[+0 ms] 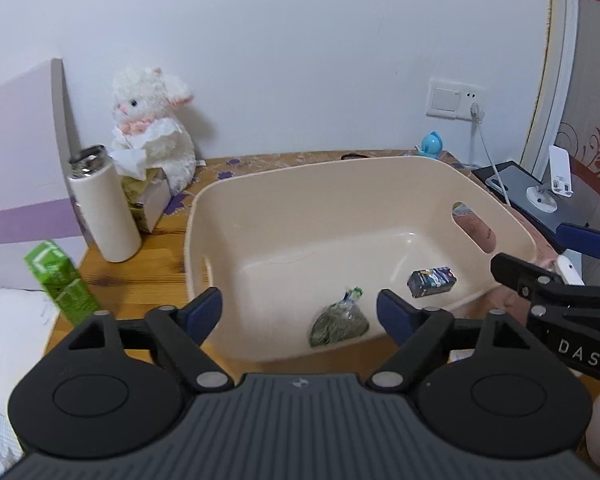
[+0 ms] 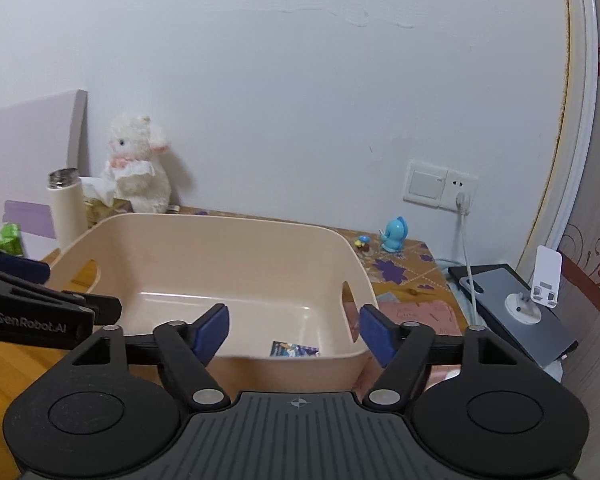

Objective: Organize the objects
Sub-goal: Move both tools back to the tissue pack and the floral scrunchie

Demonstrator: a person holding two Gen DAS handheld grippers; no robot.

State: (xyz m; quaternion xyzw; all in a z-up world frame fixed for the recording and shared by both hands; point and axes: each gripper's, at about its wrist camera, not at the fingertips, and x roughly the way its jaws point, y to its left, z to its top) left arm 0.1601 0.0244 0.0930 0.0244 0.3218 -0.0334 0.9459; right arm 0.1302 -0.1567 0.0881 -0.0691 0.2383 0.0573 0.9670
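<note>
At the lower left of the left wrist view a green carton [image 1: 60, 280] stands tilted on the wooden table [image 1: 140, 272], with a cream thermos [image 1: 102, 208] upright just behind it. Behind that, a white plush lamb [image 1: 152, 120] sits against the wall beside a tissue box [image 1: 148, 196]. The beige plastic basket [image 1: 284, 184] fills the middle of the frame. On its floor lie a small clear bag of green dried leaves [image 1: 338, 320] and, apart from it to the right, a small dark printed box [image 1: 432, 282]. The left gripper [image 1: 300, 308] hovers at the basket's near rim — jaws spread wide, holding nothing. At the right edge the right gripper [image 1: 552, 256] reaches in beside the basket, and its own view shows it [image 2: 294, 330] likewise agape and empty over the near wall. Further right, a blue bird figurine [image 2: 394, 236] stands near a wall socket [image 2: 440, 186] — a white phone stand [image 2: 538, 292] sits at the far right.
</note>
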